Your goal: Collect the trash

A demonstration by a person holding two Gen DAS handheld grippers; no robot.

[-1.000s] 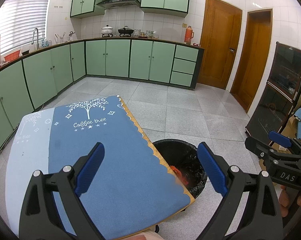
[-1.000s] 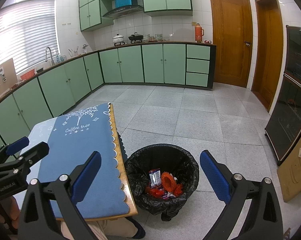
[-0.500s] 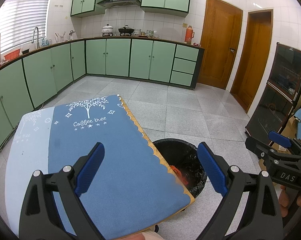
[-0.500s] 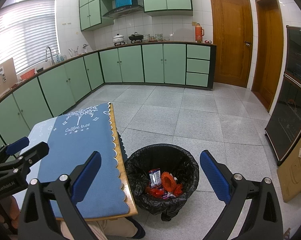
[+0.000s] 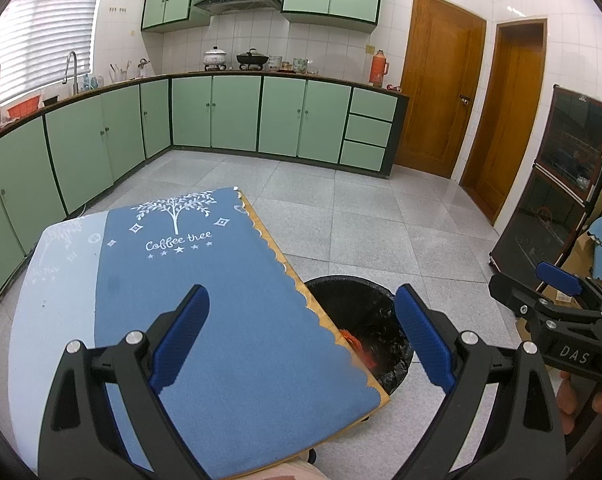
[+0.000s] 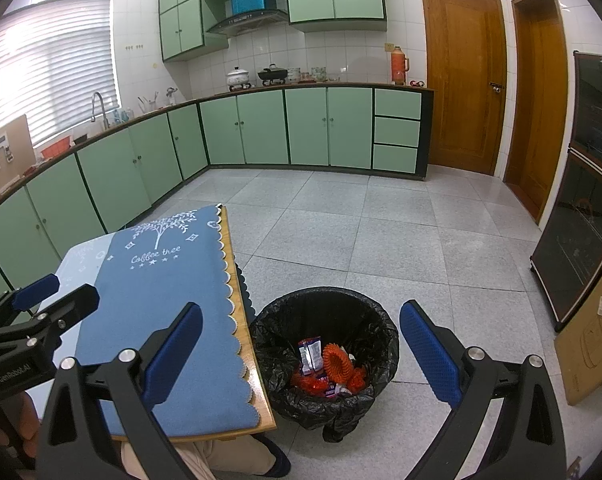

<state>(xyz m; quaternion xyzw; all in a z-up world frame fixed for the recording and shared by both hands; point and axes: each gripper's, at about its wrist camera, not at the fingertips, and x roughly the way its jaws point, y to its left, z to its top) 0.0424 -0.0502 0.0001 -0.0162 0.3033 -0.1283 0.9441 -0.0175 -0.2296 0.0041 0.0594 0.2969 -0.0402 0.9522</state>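
Observation:
A round bin with a black liner [image 6: 325, 312] stands on the floor by the table's right edge; the table [image 5: 237, 312] partly hides the bin [image 5: 365, 300] in the left wrist view. Inside lie an orange ridged ring [image 6: 337, 362], purple-and-white wrappers [image 6: 309, 354] and red scraps [image 6: 313, 386]. My left gripper [image 5: 301, 336] is open and empty above the blue "Coffee tree" cloth [image 5: 205, 280]. My right gripper [image 6: 301, 352] is open and empty, raised over the bin. Each gripper shows at the edge of the other's view: the right gripper [image 5: 557, 280] and the left gripper [image 6: 41, 296].
Green cabinets [image 6: 301, 128] line the far and left walls. Two wooden doors [image 6: 465, 80] stand at the back right, and a dark glass-front cabinet [image 6: 581, 216] with a cardboard box [image 6: 593, 340] is on the right. A person's leg [image 6: 205, 456] shows under the table edge.

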